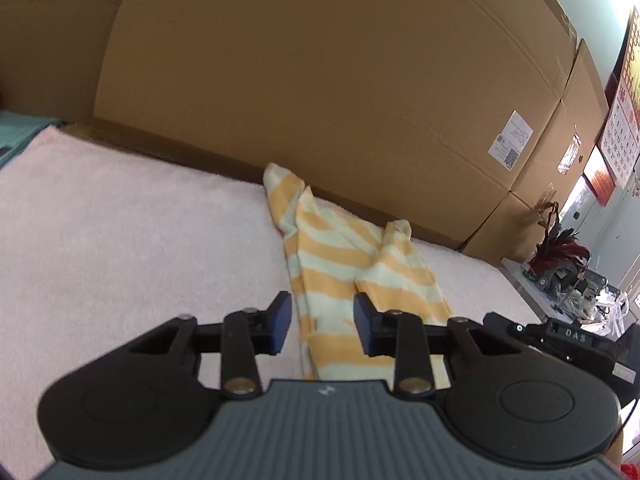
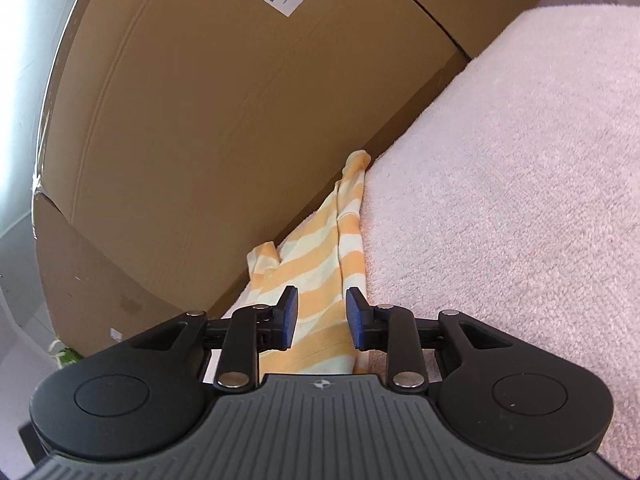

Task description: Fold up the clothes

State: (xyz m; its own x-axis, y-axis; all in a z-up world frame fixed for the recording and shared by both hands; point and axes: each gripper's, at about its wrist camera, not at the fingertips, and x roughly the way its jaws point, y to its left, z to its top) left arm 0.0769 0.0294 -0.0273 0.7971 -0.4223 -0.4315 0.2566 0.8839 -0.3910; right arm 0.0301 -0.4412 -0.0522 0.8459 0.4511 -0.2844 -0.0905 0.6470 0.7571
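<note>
Already folded lengthwise, the striped garment waits for its next fold

Left wrist view: the orange-and-white striped garment [image 1: 352, 264] lies as a narrow strip on the pink towel [image 1: 132, 224] beside the cardboard box [image 1: 320, 92]; the left gripper [image 1: 322, 326] hovers above its near end, tilted slightly down, jaws apart, nothing pinched. Right wrist view: the right gripper [image 2: 322, 318] is poised likewise over the near end, jaws parted, empty; I judge a crosswise fold remains

A soft pink blanket [image 1: 120, 232] lies under and ahead of the gripper. Big brown cardboard boxes [image 1: 320, 80] stand behind it. A calendar [image 1: 622, 128] and red feathers [image 1: 564, 248] are far right.
</note>
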